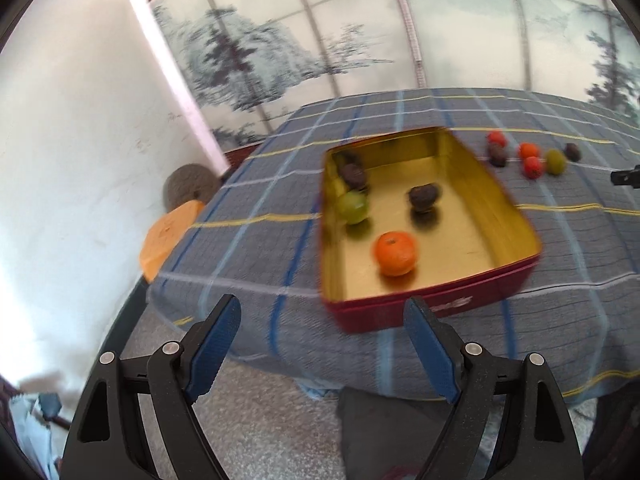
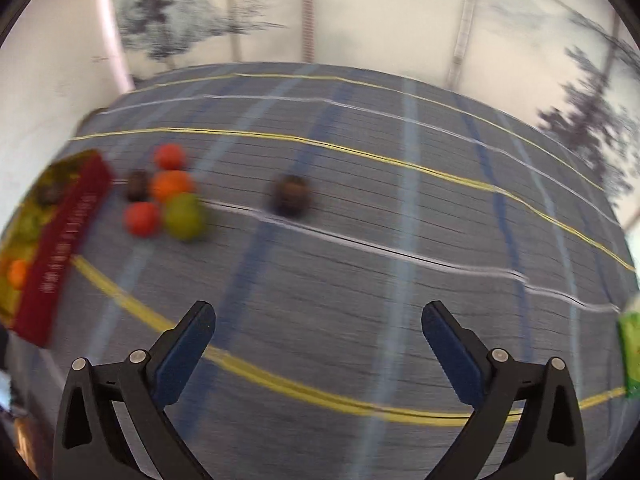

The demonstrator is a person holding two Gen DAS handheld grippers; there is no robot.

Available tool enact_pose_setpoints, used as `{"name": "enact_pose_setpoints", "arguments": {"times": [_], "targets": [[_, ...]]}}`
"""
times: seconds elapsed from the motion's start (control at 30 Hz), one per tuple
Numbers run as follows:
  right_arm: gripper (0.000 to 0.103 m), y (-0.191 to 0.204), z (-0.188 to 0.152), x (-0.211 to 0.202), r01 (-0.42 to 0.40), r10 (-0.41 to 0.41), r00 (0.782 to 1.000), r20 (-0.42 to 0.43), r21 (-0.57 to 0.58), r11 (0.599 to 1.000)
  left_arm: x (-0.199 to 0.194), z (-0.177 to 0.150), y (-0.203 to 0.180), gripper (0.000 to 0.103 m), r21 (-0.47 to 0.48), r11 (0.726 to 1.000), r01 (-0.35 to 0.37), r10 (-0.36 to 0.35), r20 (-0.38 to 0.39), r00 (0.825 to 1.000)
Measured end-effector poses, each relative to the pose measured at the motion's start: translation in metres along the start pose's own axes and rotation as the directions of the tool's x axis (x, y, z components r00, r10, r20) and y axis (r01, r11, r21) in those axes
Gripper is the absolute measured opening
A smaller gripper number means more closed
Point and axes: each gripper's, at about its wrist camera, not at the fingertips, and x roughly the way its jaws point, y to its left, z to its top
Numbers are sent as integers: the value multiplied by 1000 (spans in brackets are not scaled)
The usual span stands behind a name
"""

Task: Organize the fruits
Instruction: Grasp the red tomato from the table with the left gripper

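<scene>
Here your left tool (image 1: 322,322) and right tool (image 2: 319,322) gape empty; the red tin (image 1: 440,304) nears the desk (image 1: 256,280) edge, lettering blurred.

The left gripper (image 1: 322,320) points forward and downward with its black arms spread and its blue-padded jaws standing well apart with nothing between them, while the right gripper (image 2: 318,326) likewise tilts downward, its jaws spread wide and empty, the view blurred.
</scene>
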Motion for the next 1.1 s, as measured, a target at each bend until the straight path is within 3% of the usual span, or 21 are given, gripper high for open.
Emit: {"name": "enact_pose_setpoints", "arguments": {"times": [0.1, 0.23, 0.33, 0.53, 0.63, 0.7, 0.83, 0.97, 1.1], "targets": [[103, -50, -6, 22, 76, -72, 995, -67, 71, 995, -7, 15, -16, 84, 44, 998, 51, -52, 25, 998], [103, -88, -10, 28, 49, -40, 998, -56, 164, 985, -10, 39, -41, 84, 105, 987, 123, -127, 35, 991], [103, -102, -6, 35, 88, -76, 994, -73, 180, 980, -6, 63, -59, 84, 138, 969, 206, -211, 20, 977], [103, -115, -6, 40, 95, -97, 995, 2, 193, 977, 11, 110, -106, 84, 166, 919, 358, -360, -20, 933], [103, -119, -3, 42, 95, -97, 995, 0, 192, 977, 27, 126, -136, 84, 198, 912, 360, -364, -16, 931], [103, -118, -3, 42, 97, -98, 995, -1, 192, 977, 46, 137, -159, 84, 203, 913, 354, -350, -53, 935], [103, -119, -3, 43, 100, -101, 995, -1, 195, 976, 77, 149, -182, 84, 119, 886, 449, -438, -106, 893], [103, -119, -4, 43, 99, -101, 995, -1, 195, 976, 104, 161, -195, 84, 92, 910, 403, -391, -125, 912], [103, -119, -3, 43, 99, -101, 995, -1, 195, 976, 126, 166, -199, 76, 47, 908, 416, -402, -184, 897]]}}
